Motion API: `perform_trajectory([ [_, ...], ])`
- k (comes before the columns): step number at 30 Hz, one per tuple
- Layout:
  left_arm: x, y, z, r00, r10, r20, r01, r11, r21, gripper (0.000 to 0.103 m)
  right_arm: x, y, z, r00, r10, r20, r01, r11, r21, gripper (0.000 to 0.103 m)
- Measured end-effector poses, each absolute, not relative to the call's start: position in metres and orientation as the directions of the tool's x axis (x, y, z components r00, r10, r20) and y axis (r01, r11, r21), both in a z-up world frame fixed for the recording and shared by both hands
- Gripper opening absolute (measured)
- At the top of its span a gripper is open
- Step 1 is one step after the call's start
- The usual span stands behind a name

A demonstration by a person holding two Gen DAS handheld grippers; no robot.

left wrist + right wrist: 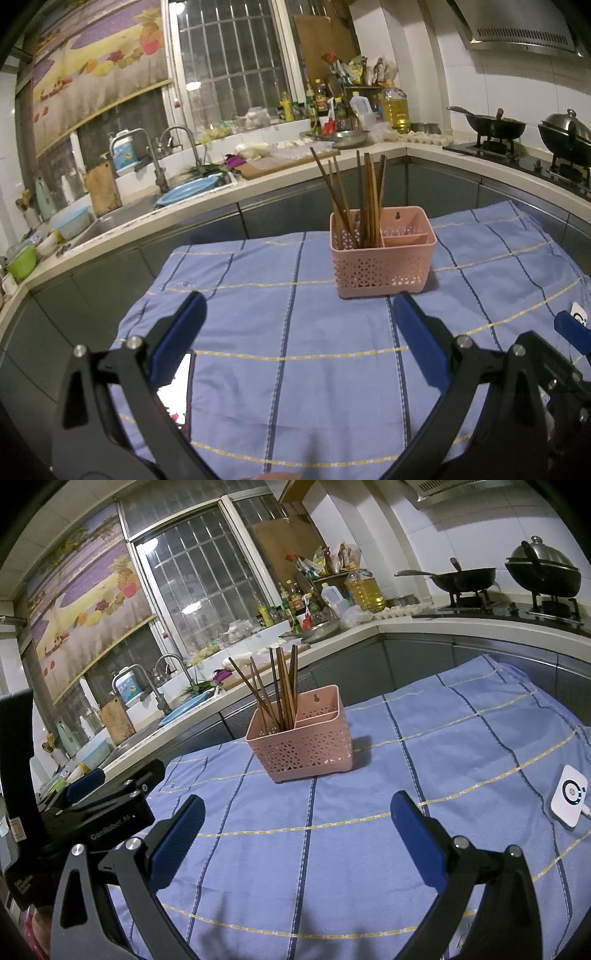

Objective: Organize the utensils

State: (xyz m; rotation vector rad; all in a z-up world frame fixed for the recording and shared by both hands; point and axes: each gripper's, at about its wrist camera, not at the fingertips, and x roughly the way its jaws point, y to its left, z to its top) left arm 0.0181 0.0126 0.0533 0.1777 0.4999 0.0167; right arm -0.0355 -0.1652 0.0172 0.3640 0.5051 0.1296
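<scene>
Two grippers hang over the cloth, and you hold nothing in either. That blue checked cloth is the biggest thing before you, spread over the table with the kitchen counter behind it. On the cloth, toward its far edge, stands the pink basket, upright and well apart from both grippers. Its left compartment holds all the chopsticks, brown, standing on end and leaning apart at the tops; the right compartments show only pink plastic.

Your left gripper is released, jaws spread wide, with the basket ahead and a little right of its centre. Your right gripper is likewise released, jaws wide, the basket ahead and slightly left.

Right of the basket, near the cloth's right edge, lies a white pad with a cable. A phone lies on the cloth near your left gripper's left finger, screen lit, partly hidden.
</scene>
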Motion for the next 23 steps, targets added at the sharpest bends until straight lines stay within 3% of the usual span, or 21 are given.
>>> perform_trajectory([
  [15,0.008,0.013,0.063,0.886,0.031,-0.462,0.054,0.984,0.168,0.097,-0.037,-0.163,0.019,0.87,0.212,-0.446,-0.036,0.928,0.372,0.099],
  [23,0.018,0.011,0.051,0.868,0.015,-0.497,0.068,0.987,0.149,0.097,-0.035,-0.162,0.02,0.867,0.201,-0.456,-0.024,0.931,0.365,0.099],
])
